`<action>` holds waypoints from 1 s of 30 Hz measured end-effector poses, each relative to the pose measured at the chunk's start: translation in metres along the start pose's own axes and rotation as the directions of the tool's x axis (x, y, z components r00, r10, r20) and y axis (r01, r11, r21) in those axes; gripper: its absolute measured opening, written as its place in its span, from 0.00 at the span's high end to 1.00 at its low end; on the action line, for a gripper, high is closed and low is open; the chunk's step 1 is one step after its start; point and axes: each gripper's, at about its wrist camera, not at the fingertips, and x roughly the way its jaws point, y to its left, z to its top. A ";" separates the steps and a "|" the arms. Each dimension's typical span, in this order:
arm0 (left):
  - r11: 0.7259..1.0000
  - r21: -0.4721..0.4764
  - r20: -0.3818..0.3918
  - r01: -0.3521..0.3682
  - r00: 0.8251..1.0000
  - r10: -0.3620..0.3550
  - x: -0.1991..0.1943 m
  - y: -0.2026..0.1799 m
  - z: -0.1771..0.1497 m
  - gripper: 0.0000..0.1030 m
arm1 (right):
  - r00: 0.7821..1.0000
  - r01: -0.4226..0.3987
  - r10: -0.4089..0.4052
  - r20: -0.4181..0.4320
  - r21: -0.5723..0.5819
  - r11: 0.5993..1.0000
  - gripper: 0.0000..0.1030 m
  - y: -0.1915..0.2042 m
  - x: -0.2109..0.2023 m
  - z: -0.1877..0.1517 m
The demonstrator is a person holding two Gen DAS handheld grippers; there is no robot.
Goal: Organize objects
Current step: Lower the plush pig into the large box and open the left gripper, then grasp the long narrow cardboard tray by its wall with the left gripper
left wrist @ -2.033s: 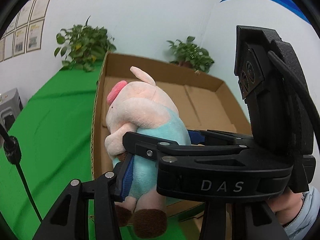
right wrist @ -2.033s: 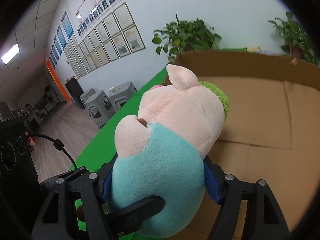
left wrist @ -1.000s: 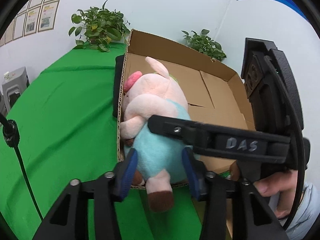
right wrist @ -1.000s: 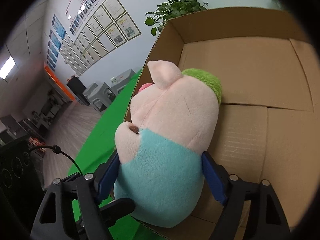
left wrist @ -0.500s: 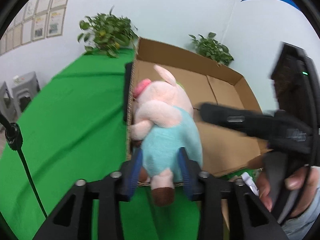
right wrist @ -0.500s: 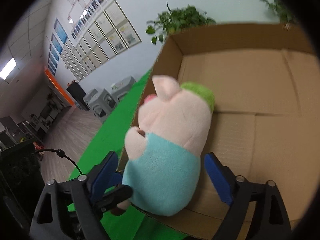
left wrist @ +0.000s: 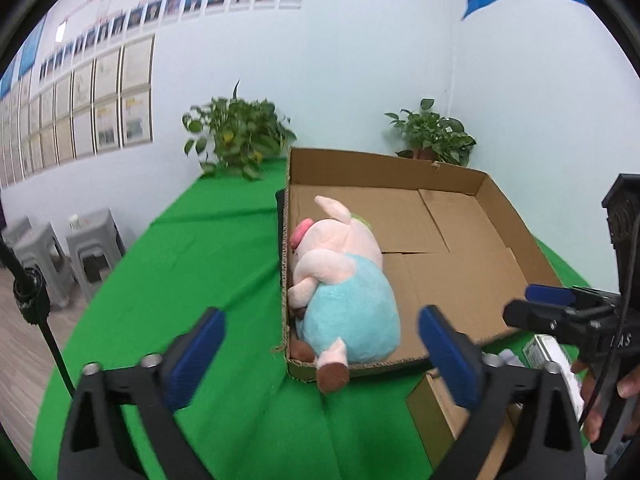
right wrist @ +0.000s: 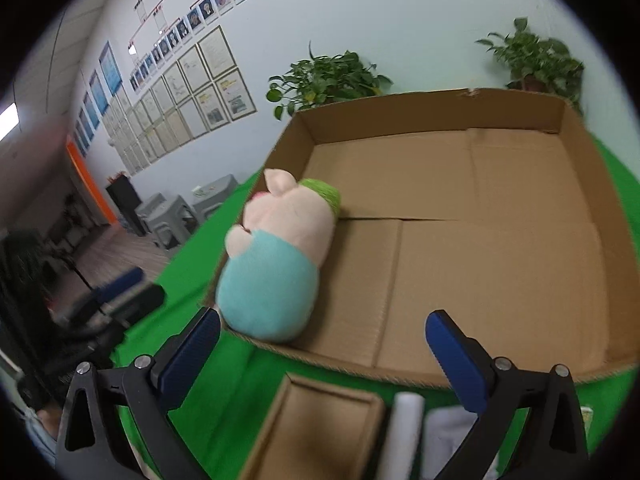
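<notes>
- Writing: the right gripper's body, seen at the right edge of the left wrist view, bears pale letters of which only "AS" can be read. Framed sheets and portrait rows on the wall are too small to read.
- Left gripper (left wrist: 320, 344): jaws spread wide, just opened, nothing between the blue pads (left wrist: 196, 356); it hangs over the green tablecloth (left wrist: 192, 264), short of the box's near wall, touching nothing.
- Right gripper (right wrist: 322, 354): jaws likewise wide, just opened further, nothing held; its blue pads (right wrist: 454, 360) stand apart from the box's near wall. A hand (left wrist: 608, 396) grips its handle.
- Plush pig (left wrist: 344, 284): pink head, teal body, brown-soled foot, green patch behind the head. It lies on its side in the near left corner of the cardboard box (left wrist: 460, 240), against the left wall, one foot poking over the near wall. Free of both grippers.
- Cardboard box: shallow, open-topped, on the tablecloth; apart from the pig its floor is bare.
- Small cardboard carton (right wrist: 316, 432): open, on the tablecloth just in front of the box's near wall.
- White roll (right wrist: 404, 432): beside the carton, blurred.
- Potted plants (left wrist: 240, 136): two, at the table's far edge behind the box.
- Grey stools (left wrist: 92, 248): on the floor left of the table.
</notes>
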 end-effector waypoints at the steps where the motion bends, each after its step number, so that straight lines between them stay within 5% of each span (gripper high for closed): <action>1: 1.000 0.013 0.008 -0.004 1.000 0.004 -0.004 -0.005 -0.003 0.01 | 1.000 0.007 -0.007 0.004 0.002 1.000 0.01 -0.002 -0.004 -0.007; 8: 0.999 0.007 -0.015 0.032 0.999 -0.032 -0.008 -0.025 -0.013 0.03 | 1.000 -0.017 0.017 0.006 0.052 0.999 0.01 -0.018 -0.030 -0.041; 13: 0.997 -0.006 -0.033 0.074 0.997 -0.074 -0.012 -0.041 -0.017 0.20 | 1.000 0.000 0.001 -0.019 0.063 0.998 0.01 -0.023 -0.040 -0.061; 15: 0.996 0.002 -0.054 0.087 0.995 -0.087 -0.011 -0.048 -0.019 0.39 | 1.000 0.007 -0.006 -0.011 0.079 0.997 0.01 -0.026 -0.044 -0.067; 16: 0.995 0.010 -0.066 0.100 0.993 -0.100 -0.009 -0.053 -0.020 0.46 | 1.000 0.013 -0.013 -0.001 0.078 0.997 0.09 -0.027 -0.047 -0.069; 18: 0.990 0.025 -0.096 0.136 0.986 -0.133 -0.007 -0.061 -0.023 0.82 | 0.998 0.055 -0.055 0.004 0.051 0.997 0.47 -0.024 -0.048 -0.071; 19: 0.990 0.030 -0.109 0.138 0.985 -0.134 -0.005 -0.064 -0.025 0.87 | 0.996 0.092 -0.093 0.009 0.030 0.995 0.74 -0.023 -0.049 -0.072; 20: 0.992 0.028 -0.119 0.127 0.985 -0.123 -0.004 -0.067 -0.026 0.89 | 0.994 0.106 -0.106 0.014 0.024 0.994 0.85 -0.022 -0.050 -0.072; 22: 0.992 0.014 -0.127 0.122 0.985 -0.119 -0.004 -0.069 -0.028 0.89 | 0.995 0.098 -0.098 0.019 0.029 0.995 0.84 -0.023 -0.052 -0.073; 24: 0.990 0.005 -0.123 0.139 0.983 -0.138 -0.009 -0.072 -0.028 0.84 | 0.996 0.090 -0.091 0.021 0.034 0.995 0.69 -0.024 -0.053 -0.075; 25: 0.991 0.007 -0.119 0.137 0.984 -0.135 -0.011 -0.074 -0.028 0.78 | 0.995 0.090 -0.091 0.029 0.036 0.995 0.32 -0.024 -0.054 -0.076; 26: 0.991 0.013 -0.114 0.134 0.985 -0.132 -0.014 -0.076 -0.028 0.60 | 0.994 0.091 -0.093 0.050 0.042 0.995 0.07 -0.025 -0.058 -0.077; 27: 0.991 0.015 -0.104 0.130 0.986 -0.128 -0.016 -0.076 -0.028 0.42 | 0.993 0.095 -0.098 0.067 0.045 0.994 0.06 -0.025 -0.061 -0.077; 30: 0.990 -0.030 -0.088 0.138 0.986 -0.140 -0.021 -0.070 -0.028 0.27 | 0.990 0.105 -0.109 0.083 0.053 0.993 0.06 -0.028 -0.066 -0.077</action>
